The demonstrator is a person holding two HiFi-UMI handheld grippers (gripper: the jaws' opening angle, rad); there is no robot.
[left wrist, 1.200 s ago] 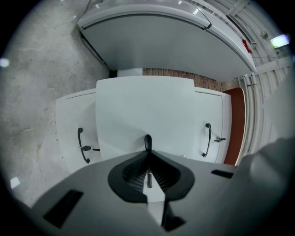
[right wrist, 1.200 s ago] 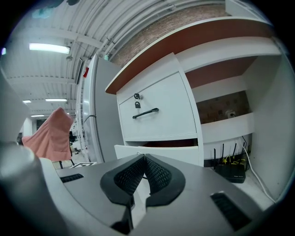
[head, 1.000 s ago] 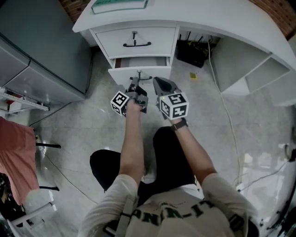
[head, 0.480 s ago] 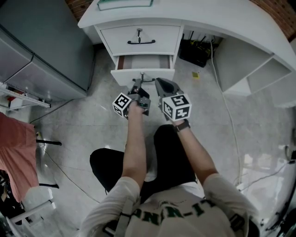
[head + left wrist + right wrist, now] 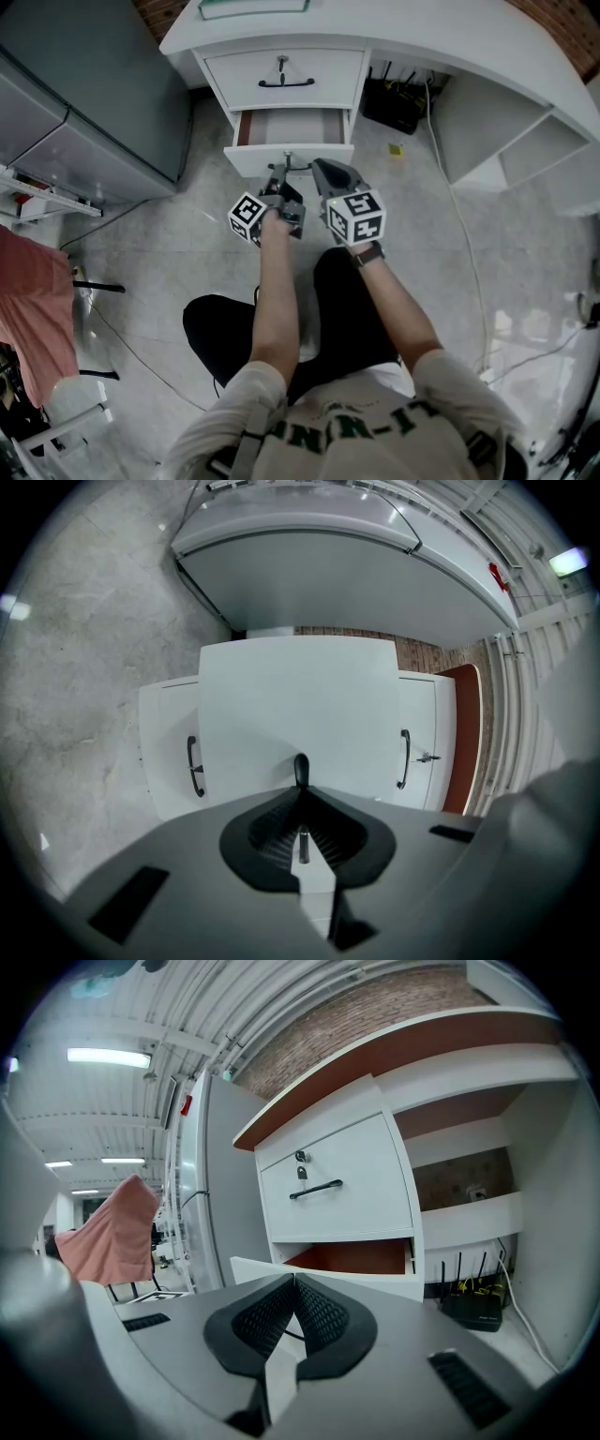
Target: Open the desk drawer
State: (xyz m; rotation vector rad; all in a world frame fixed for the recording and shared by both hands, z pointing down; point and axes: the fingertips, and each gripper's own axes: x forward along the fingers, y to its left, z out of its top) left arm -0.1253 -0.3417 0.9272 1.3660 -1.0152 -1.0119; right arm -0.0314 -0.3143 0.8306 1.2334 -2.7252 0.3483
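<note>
Partly out, white drawer (image 5: 251, 159), reddish-brown inside; left hand-held gripper (image 5: 284, 177) clamps its dark handle (image 5: 301, 767), right hand-held gripper (image 5: 327, 174) closed, empty.

Lower drawer (image 5: 289, 157) out beneath upper drawer (image 5: 281, 80) (same desk (image 5: 450, 42)), cabinet (image 5: 84, 94) left, router (image 5: 394, 108) right underneath
</note>
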